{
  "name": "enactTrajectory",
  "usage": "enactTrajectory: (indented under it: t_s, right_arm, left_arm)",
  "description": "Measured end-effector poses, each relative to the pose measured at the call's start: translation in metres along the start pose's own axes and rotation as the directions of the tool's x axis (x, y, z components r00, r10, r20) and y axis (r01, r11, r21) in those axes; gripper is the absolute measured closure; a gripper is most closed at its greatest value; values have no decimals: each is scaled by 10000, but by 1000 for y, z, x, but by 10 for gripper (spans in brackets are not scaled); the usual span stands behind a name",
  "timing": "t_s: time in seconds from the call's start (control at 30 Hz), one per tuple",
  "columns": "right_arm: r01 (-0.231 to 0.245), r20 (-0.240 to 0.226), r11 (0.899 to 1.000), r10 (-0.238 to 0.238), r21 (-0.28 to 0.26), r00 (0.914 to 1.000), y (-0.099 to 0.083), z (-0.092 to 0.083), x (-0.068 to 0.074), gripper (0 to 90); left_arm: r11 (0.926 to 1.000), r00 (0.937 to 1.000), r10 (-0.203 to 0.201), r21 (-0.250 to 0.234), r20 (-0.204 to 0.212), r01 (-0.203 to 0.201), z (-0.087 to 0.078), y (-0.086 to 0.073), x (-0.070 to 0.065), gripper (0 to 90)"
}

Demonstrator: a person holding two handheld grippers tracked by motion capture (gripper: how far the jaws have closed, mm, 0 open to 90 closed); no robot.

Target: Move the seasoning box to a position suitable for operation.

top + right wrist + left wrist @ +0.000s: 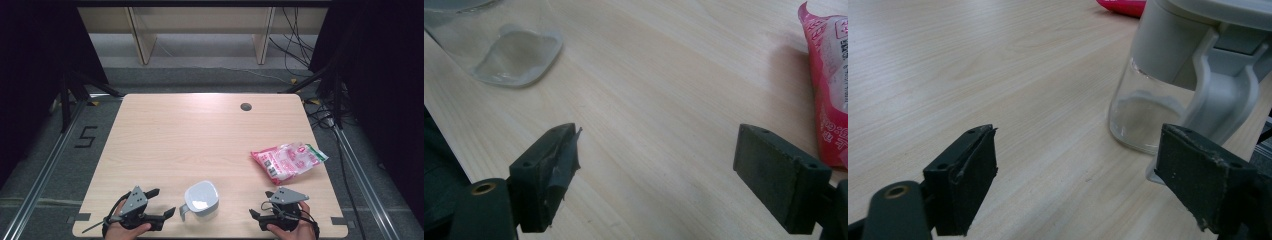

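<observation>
- Both my tongs rest at the near edge of the desk, one on each side of the jug, and neither touches it.
- My left tongs stand with jaws wide apart and nothing between them; they point toward the jug, which sits just beside their tips.
- From the left gripper view, the jug stands upright just beyond my far jaw, its clear glass body below a pale grey top and handle; the handle faces these tongs.
- My right tongs also stand with jaws wide apart, only bare wood between them.
- From the right gripper view, the jug's clear base lies off toward the upper left, apart from my jaws.
- A pink packet lies near the right edge of the desk, farther from me than my right tongs, apart from the jug.
- That packet lies just past my right-hand jaw in the right gripper view.
</observation>
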State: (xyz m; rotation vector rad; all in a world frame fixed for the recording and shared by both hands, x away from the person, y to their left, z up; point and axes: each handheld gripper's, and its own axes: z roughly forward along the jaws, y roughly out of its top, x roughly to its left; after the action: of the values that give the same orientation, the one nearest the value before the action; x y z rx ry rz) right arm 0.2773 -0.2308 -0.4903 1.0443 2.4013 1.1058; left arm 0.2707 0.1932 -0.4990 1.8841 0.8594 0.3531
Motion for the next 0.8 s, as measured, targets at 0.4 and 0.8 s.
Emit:
enactTrajectory:
  t_s: [0.4, 0.8]
  right_arm:
    - [-26, -87, 10000, 26, 73, 10000, 0, 0, 0, 194]
    - [269, -247, 9996, -267, 60, 9993, 0, 3, -1, 194]
  left_arm:
    - [9992, 9982, -8, -391, 597, 31, -7, 3, -5, 226]
    - [9988, 9927, -10, -491, 1209, 70, -13, 7, -14, 311]
